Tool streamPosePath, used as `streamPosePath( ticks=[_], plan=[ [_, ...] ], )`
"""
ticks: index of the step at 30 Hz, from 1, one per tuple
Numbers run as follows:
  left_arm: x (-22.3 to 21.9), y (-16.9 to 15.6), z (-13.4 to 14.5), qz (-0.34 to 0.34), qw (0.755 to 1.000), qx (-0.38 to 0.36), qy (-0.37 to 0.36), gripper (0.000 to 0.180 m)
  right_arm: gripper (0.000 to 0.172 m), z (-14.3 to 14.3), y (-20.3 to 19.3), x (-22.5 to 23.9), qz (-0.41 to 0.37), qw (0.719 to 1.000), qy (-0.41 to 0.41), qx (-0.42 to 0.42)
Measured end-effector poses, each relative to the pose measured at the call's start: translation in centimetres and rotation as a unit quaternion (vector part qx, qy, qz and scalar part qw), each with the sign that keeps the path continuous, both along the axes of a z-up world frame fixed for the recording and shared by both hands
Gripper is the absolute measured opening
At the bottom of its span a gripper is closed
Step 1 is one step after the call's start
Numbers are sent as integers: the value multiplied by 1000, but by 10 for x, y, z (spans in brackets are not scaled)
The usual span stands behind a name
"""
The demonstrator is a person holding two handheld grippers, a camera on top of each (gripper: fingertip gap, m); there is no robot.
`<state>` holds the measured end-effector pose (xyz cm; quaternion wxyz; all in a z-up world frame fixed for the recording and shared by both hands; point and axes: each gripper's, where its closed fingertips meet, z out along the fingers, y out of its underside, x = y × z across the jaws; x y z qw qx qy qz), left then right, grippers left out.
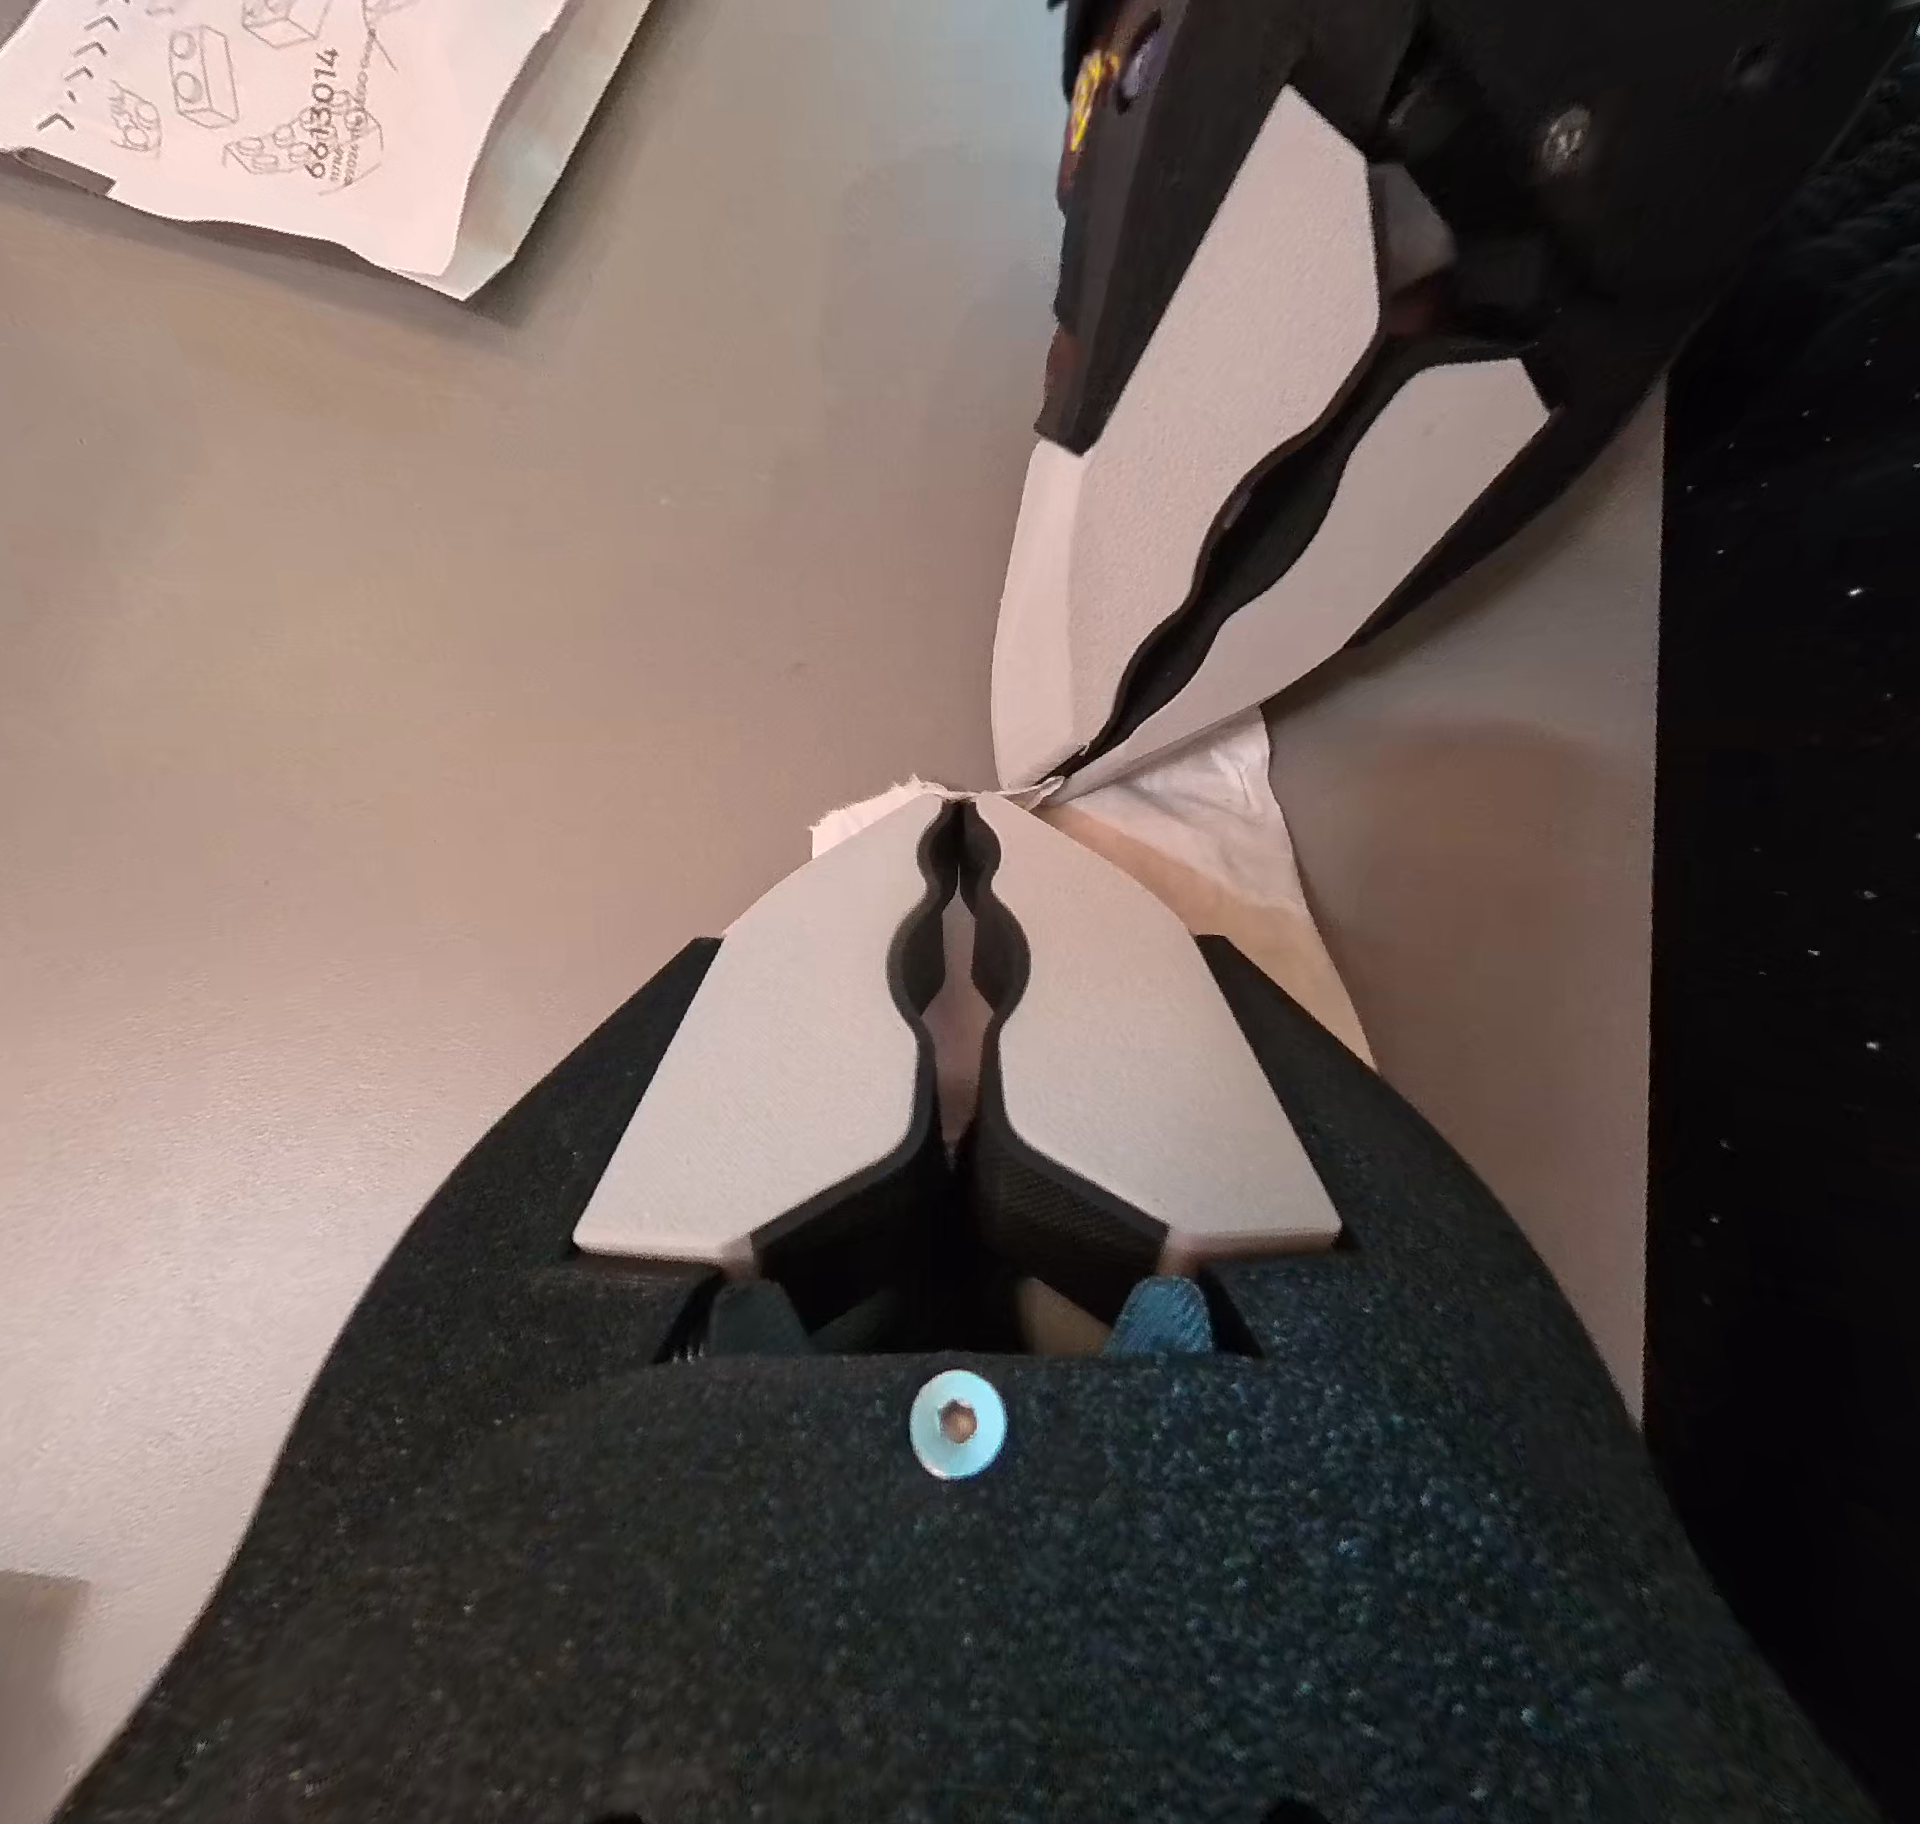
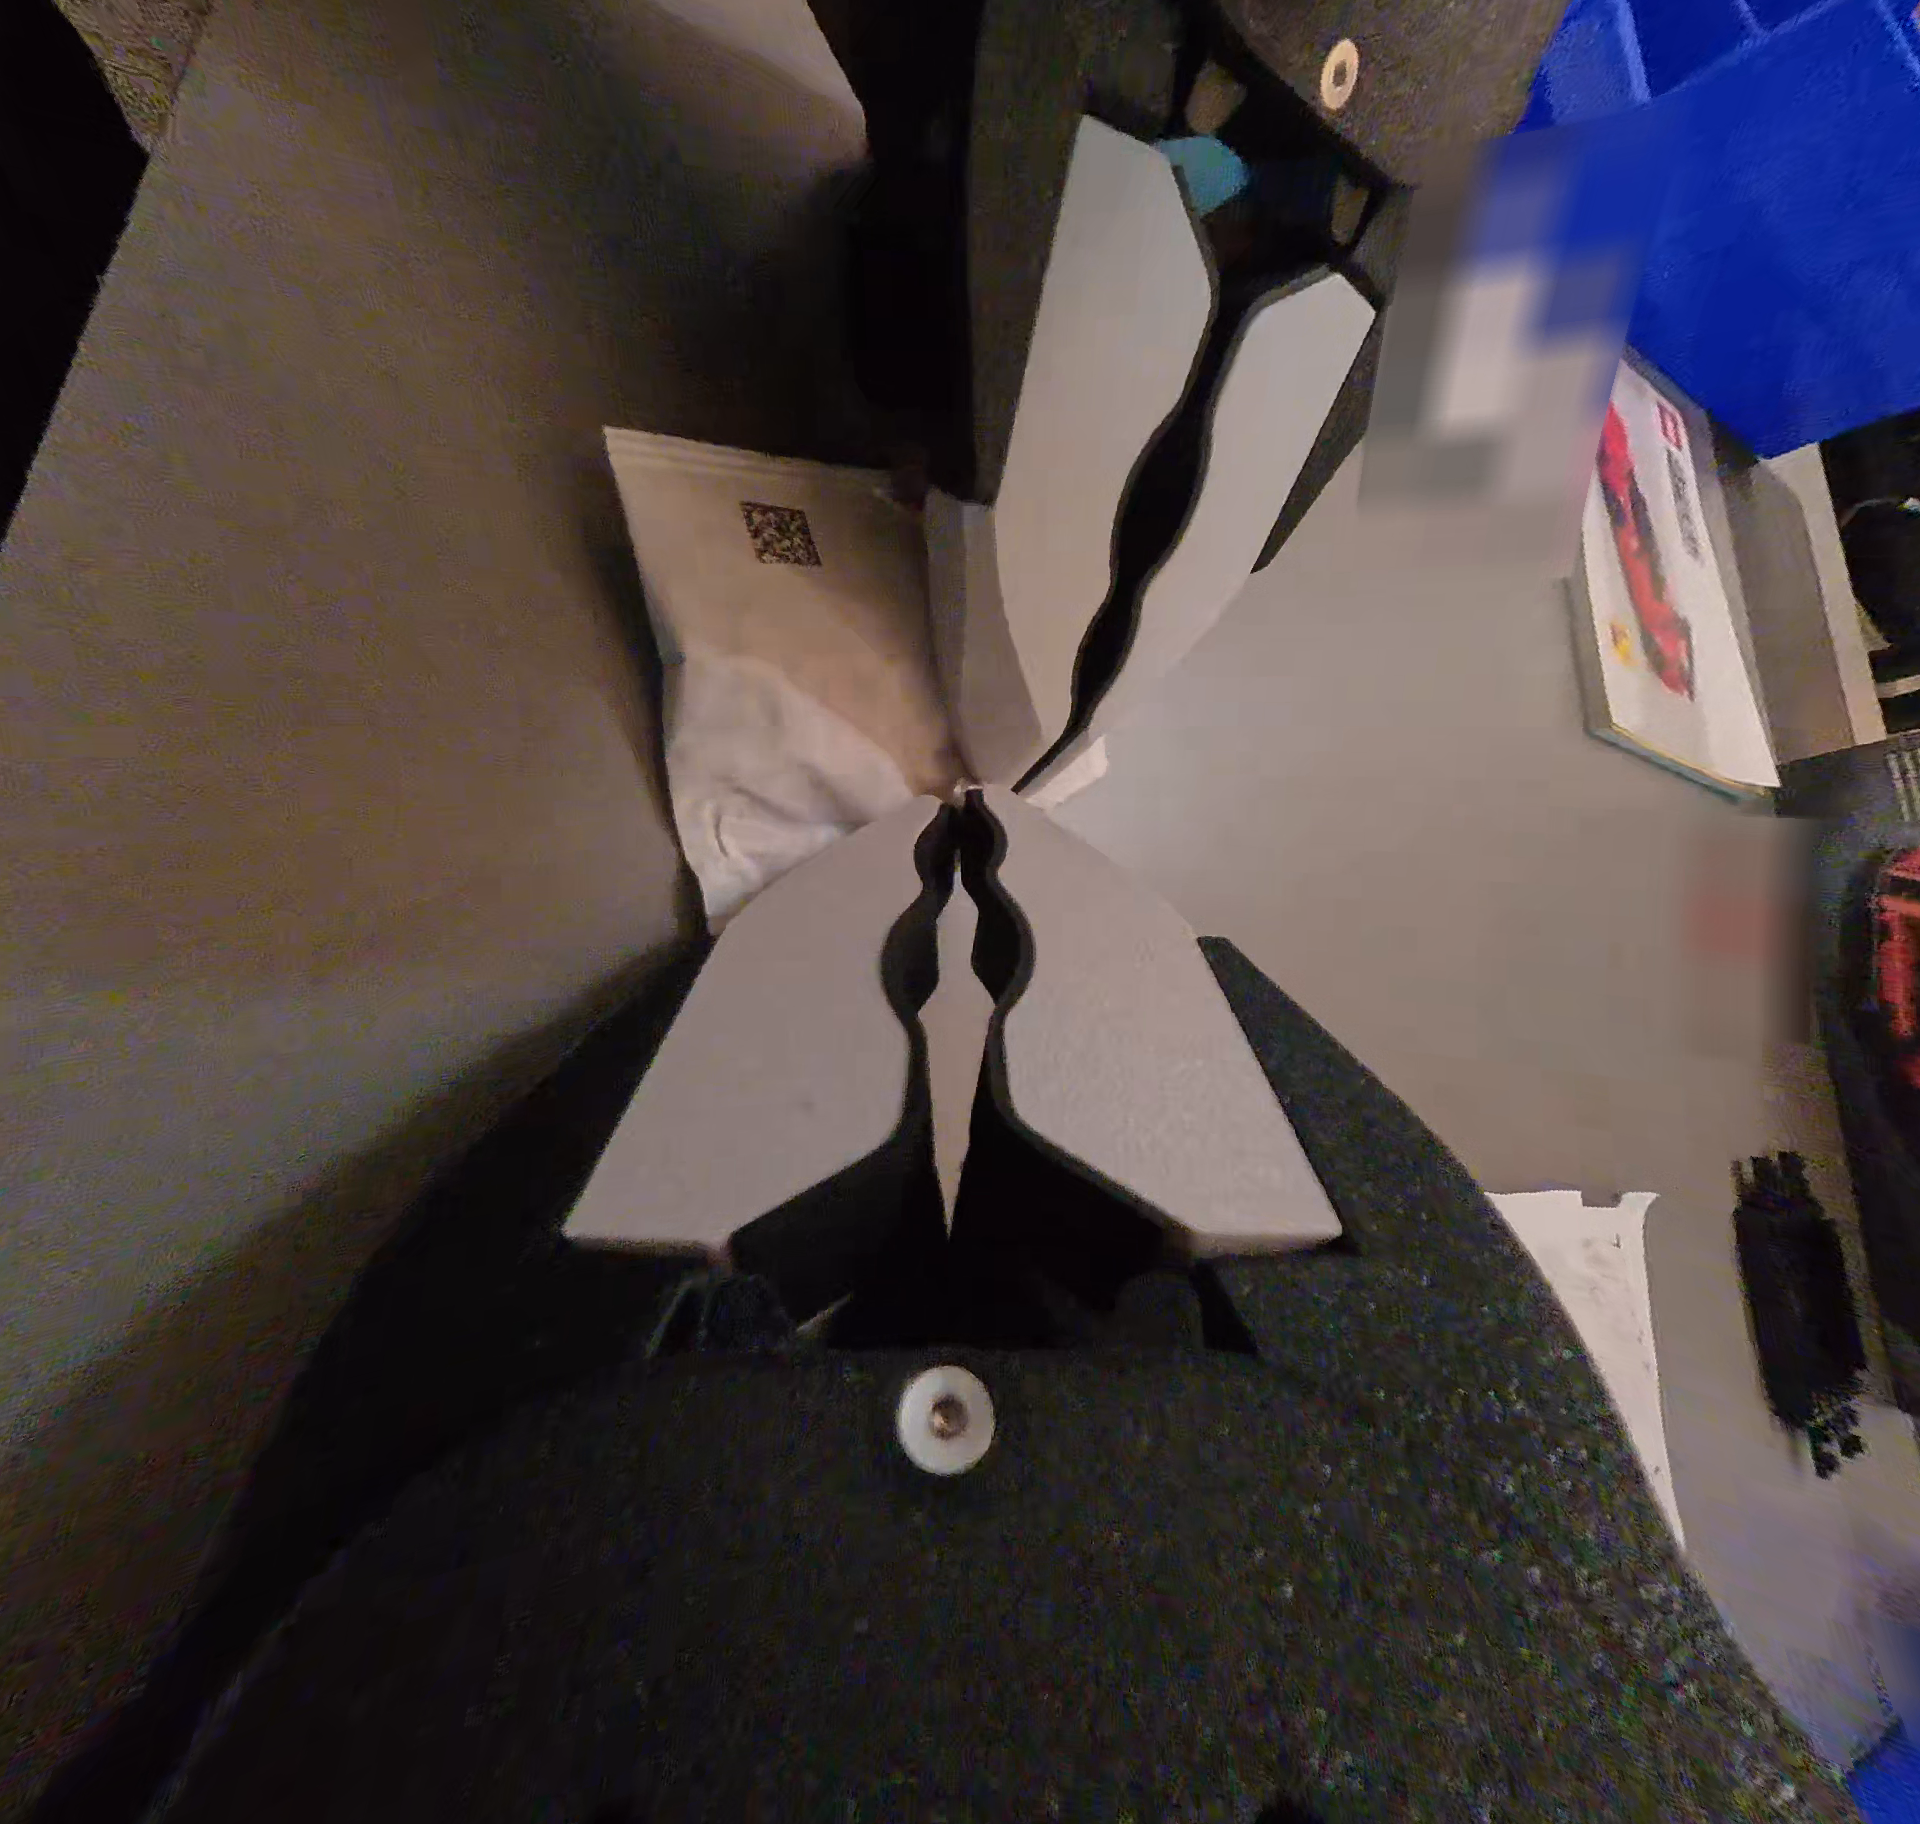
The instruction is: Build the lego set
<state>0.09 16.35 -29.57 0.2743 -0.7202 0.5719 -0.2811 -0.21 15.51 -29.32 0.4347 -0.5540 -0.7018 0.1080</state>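
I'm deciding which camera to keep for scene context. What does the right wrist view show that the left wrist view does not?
Only the right wrist view: blue bins, an instruction booklet, and the square code patch on the white paper bag. Only the left wrist view: a torn paper bag printed with brick drawings at upper left. Both: the grey table, and the left gripper and right gripper, each shut on the white paper bag's top edge, tips nearly meeting.

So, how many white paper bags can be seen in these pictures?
2: one bag pinched by both grippers, left gripper and right gripper; another bag flat on the table. Others may be hidden.
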Motion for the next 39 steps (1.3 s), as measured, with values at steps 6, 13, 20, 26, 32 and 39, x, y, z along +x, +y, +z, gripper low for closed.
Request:
streamPosePath(
  ticks=[6, 13, 20, 26, 32, 39],
  plan=[
    [0, 0, 0, 4, 1000, 21, -3, 0, 1, 0, 0, 0, 2, 999, 15, -37],
    [-12, 4, 26, 6, 998, 31, -49, 0, 1, 13, 8, 4, 17, 997, 6, -81],
    [-22, 15, 67, 8, 988, 58, -142, 0, 1, 50, 15, 7, 104, 991, -52, 70],
    [-11, 2, 62, -13, 988, 3, -157, 60, 1, 75, 15, 3, 142, 985, -30, 95],
    [-13, 1, 82, -31, 966, 181, -181, 5, 2, 100, 14, -5, 120, 990, 67, 30],
    [-29, 31, 89, 73, 924, 366, -84, 4, 28, 138, 1, -14, 67, 956, 229, -170]
  ],
)
